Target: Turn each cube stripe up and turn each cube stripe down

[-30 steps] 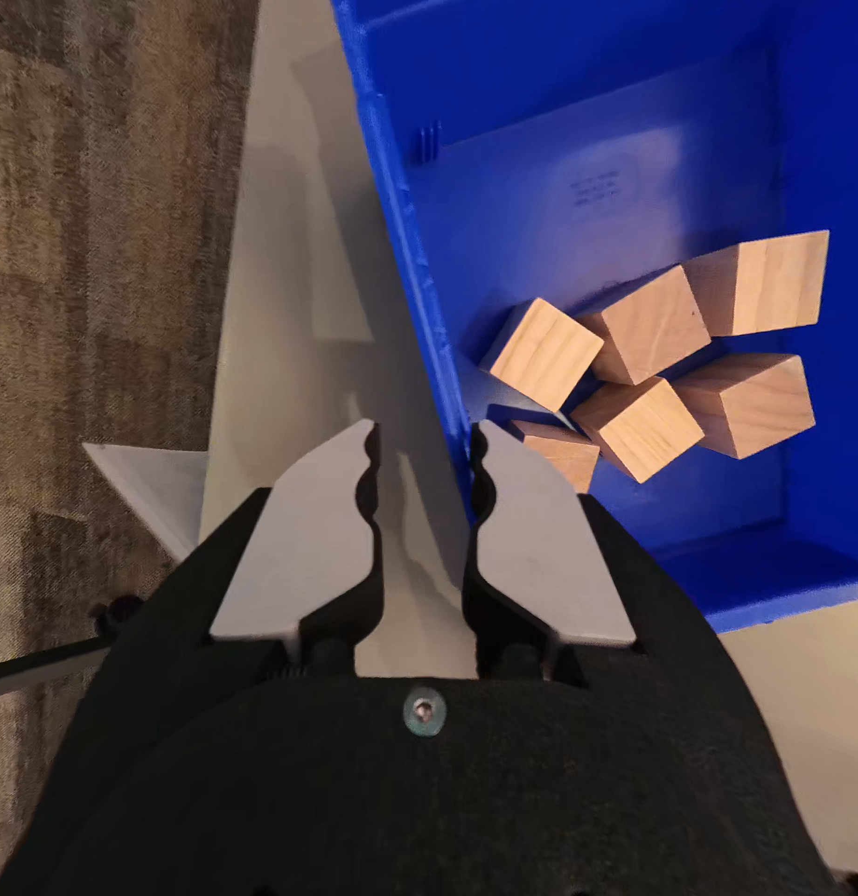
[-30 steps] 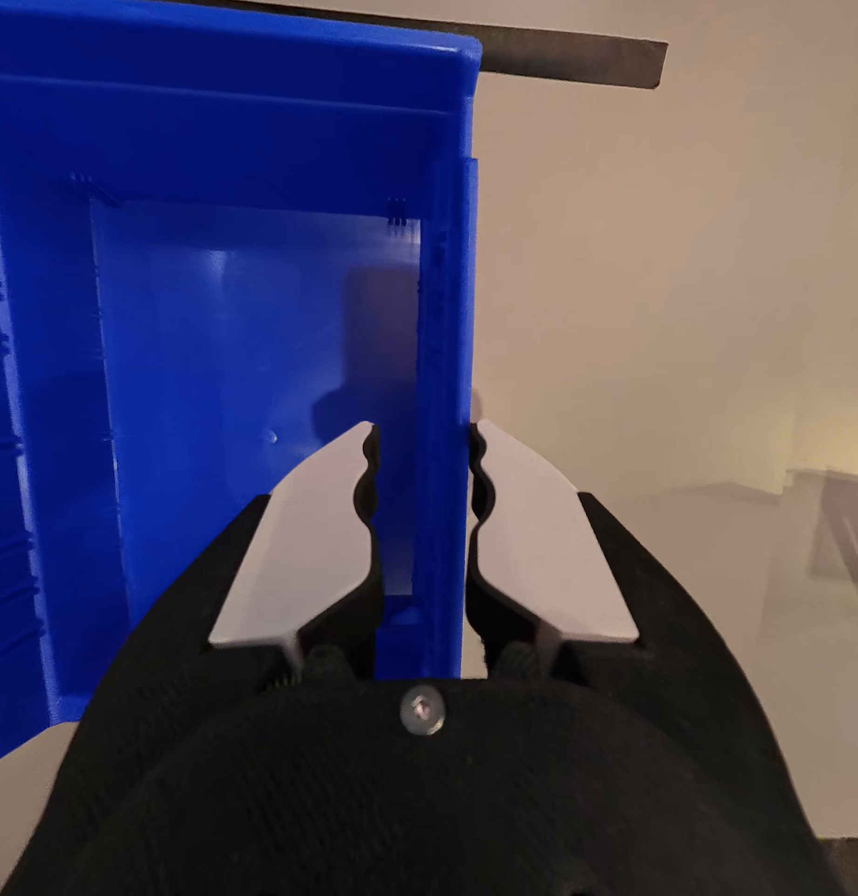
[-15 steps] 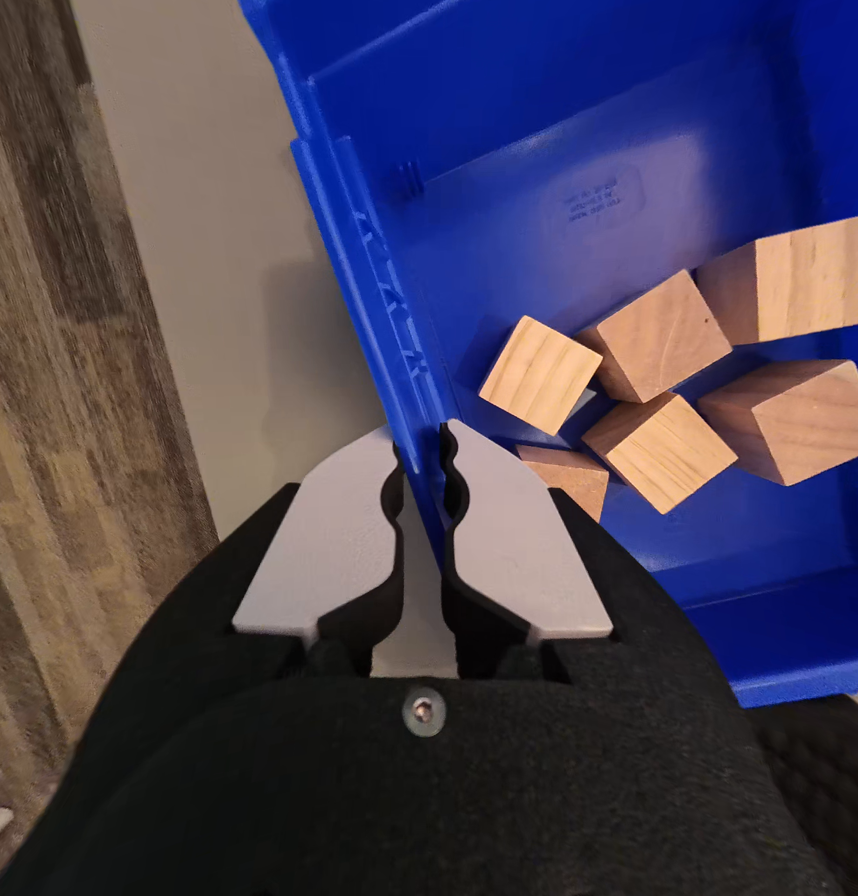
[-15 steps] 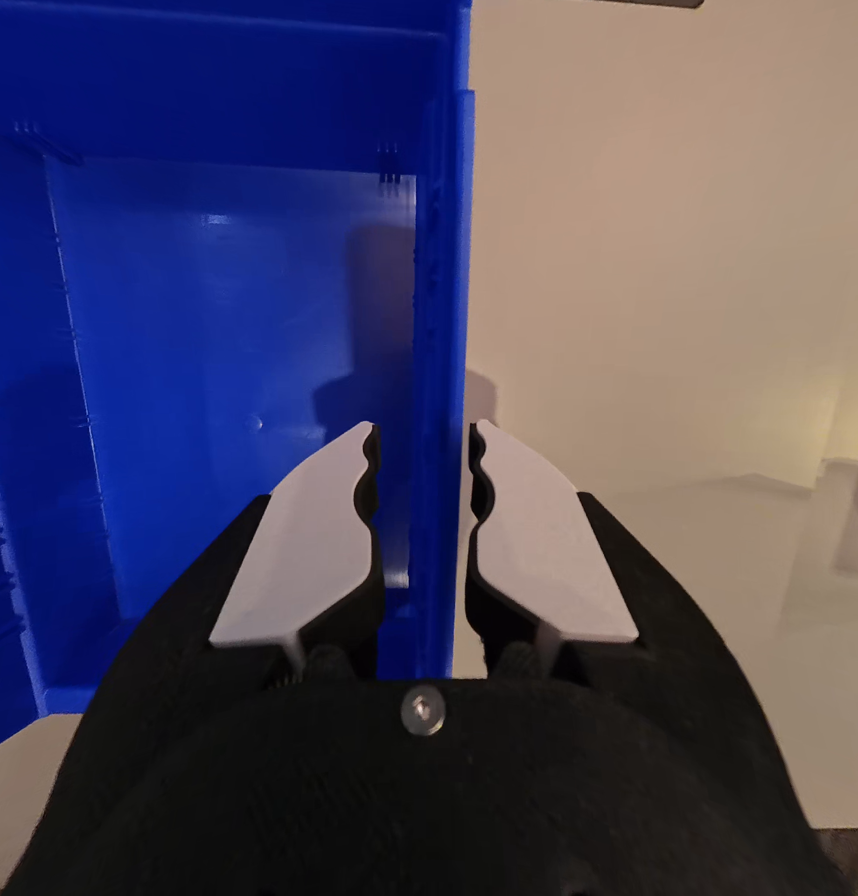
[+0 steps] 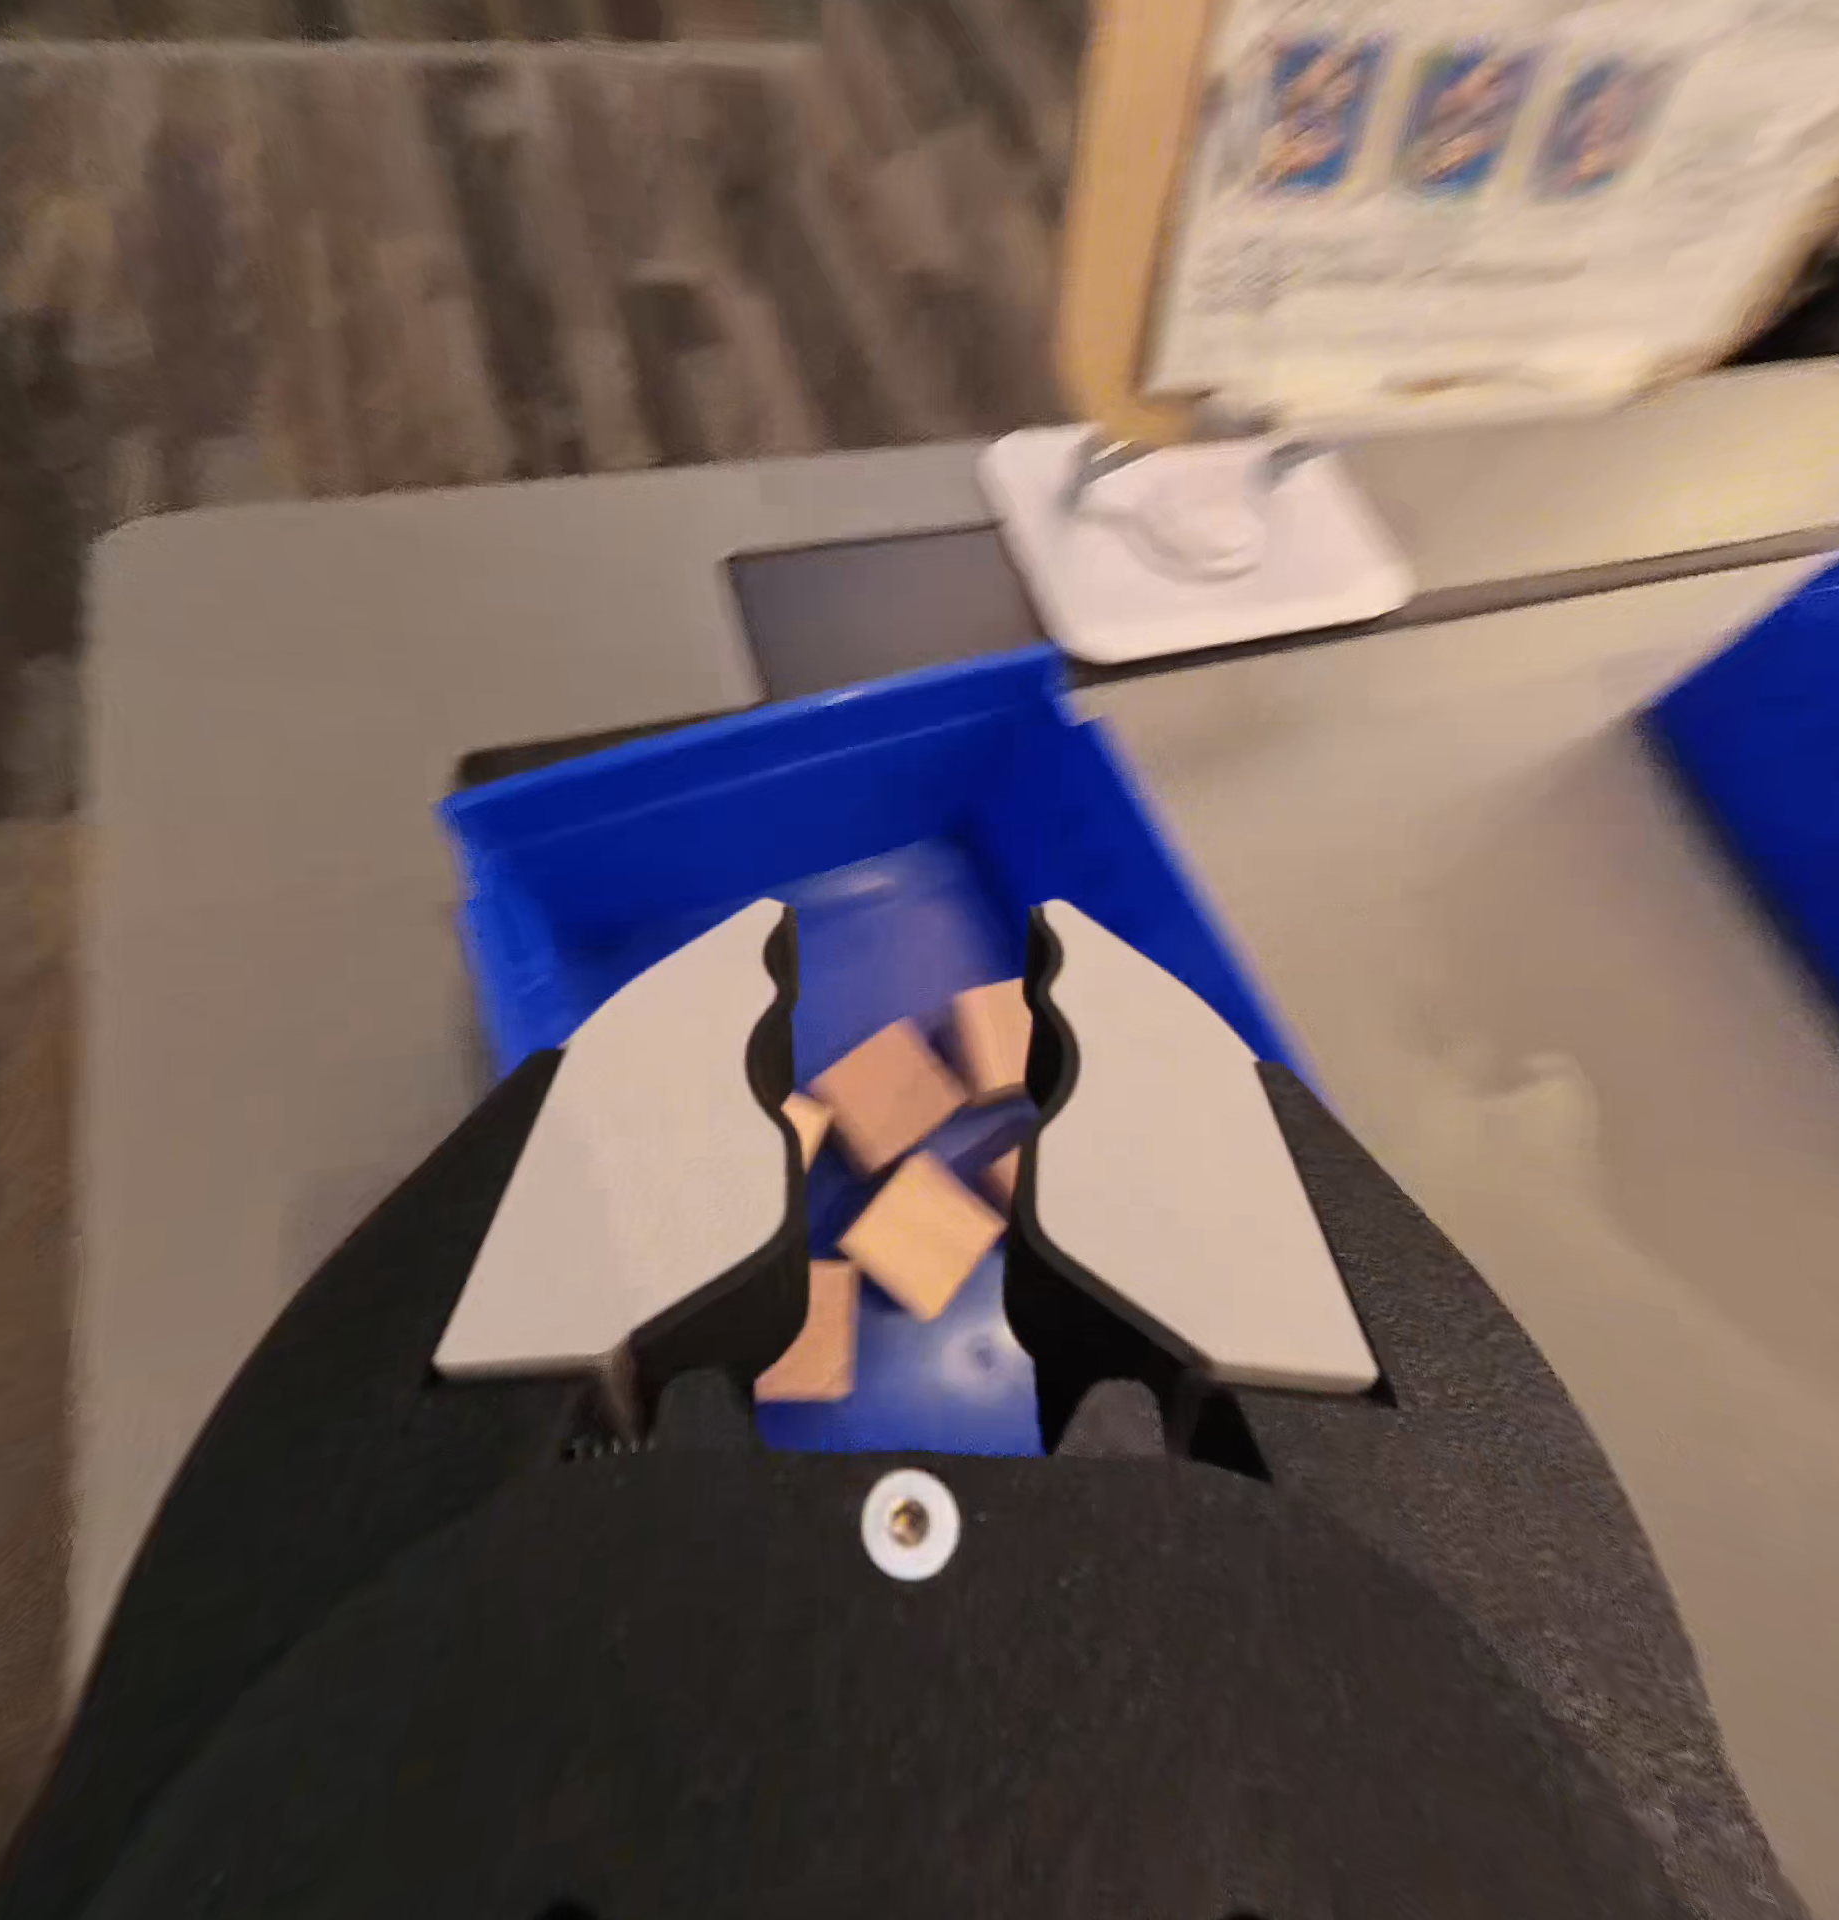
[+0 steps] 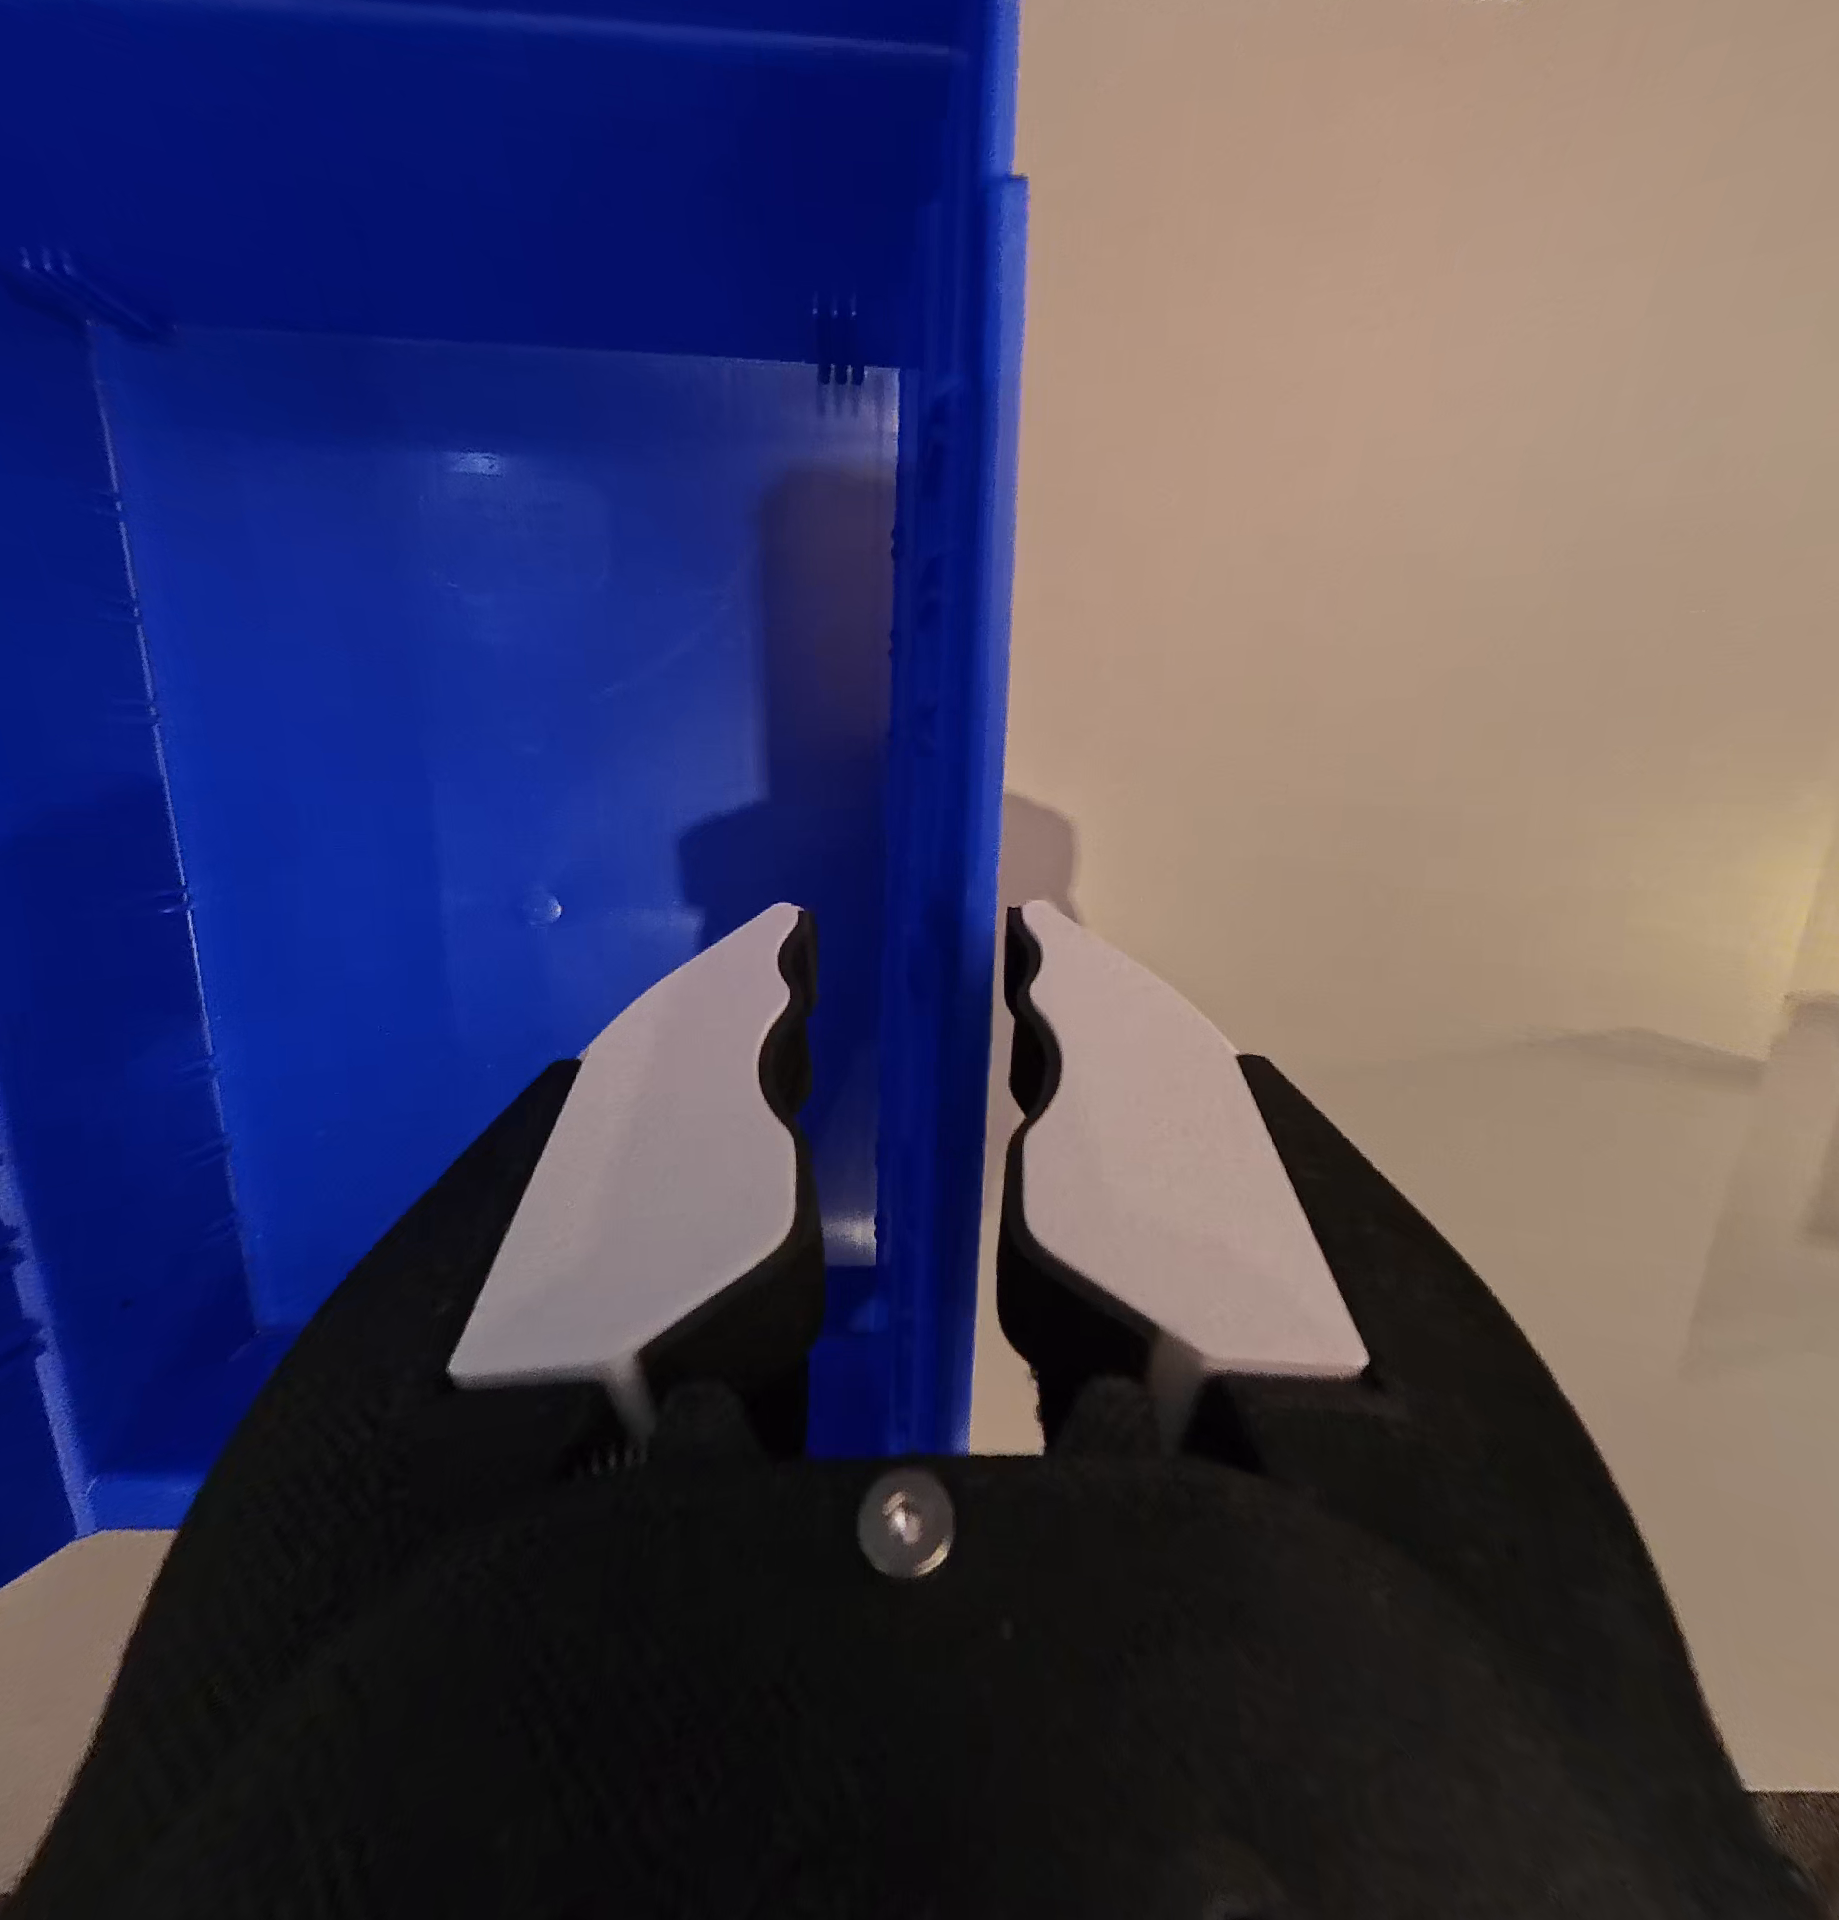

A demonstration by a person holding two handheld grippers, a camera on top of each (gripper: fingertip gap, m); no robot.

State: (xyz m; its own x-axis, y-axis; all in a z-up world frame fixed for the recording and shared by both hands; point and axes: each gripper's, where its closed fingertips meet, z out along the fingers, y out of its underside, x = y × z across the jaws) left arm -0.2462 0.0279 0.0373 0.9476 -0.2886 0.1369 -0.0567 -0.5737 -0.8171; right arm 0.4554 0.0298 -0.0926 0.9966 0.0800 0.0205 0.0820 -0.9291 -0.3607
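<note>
Grey table, white stand, printed sheet.

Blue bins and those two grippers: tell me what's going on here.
A person works two handheld grippers over a table. The left gripper hangs open above a blue bin of wooden cubes, gripping nothing. The right gripper straddles the side wall of an empty blue bin without clamping it. No cube is picked up yet.

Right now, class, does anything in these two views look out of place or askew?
Yes. The wooden cubes lie jumbled at odd angles in the blue bin, not in rows; no stripes can be made out. The right gripper straddles the other blue bin's wall, its fingers apart, no cube near.
</note>
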